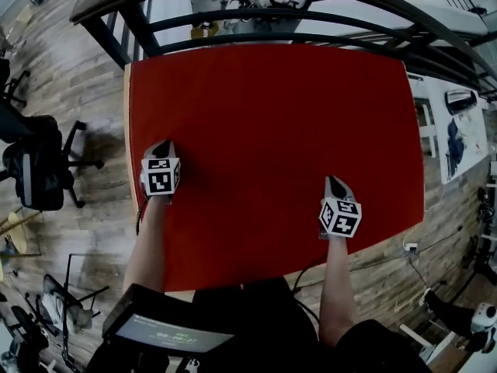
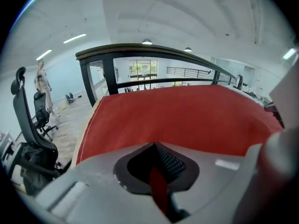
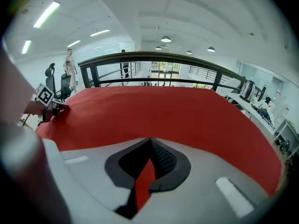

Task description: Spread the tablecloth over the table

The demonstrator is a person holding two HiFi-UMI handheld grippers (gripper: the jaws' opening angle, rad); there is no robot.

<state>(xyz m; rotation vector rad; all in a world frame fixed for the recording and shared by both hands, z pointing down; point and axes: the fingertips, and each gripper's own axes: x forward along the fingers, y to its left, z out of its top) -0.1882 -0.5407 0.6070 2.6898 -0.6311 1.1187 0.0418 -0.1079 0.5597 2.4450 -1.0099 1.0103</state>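
Note:
A red tablecloth (image 1: 272, 130) lies flat over nearly the whole table top, with a thin strip of the wooden table (image 1: 126, 130) bare along its left edge. My left gripper (image 1: 162, 146) rests on the cloth near its left side, shut, and in the left gripper view (image 2: 156, 146) a sliver of red cloth (image 2: 187, 120) is pinched between the jaws. My right gripper (image 1: 335, 181) sits on the cloth towards the near right, also shut. In the right gripper view (image 3: 149, 141) a red fold of the cloth (image 3: 163, 115) is caught between its jaws. The left gripper (image 3: 46, 99) shows at the far left of that view.
A black metal railing (image 1: 272, 22) curves round the table's far side. Office chairs (image 1: 35, 169) stand on the wooden floor at the left. A white table (image 1: 462, 130) with objects on it stands at the right. A person (image 2: 43, 85) stands far off at the left.

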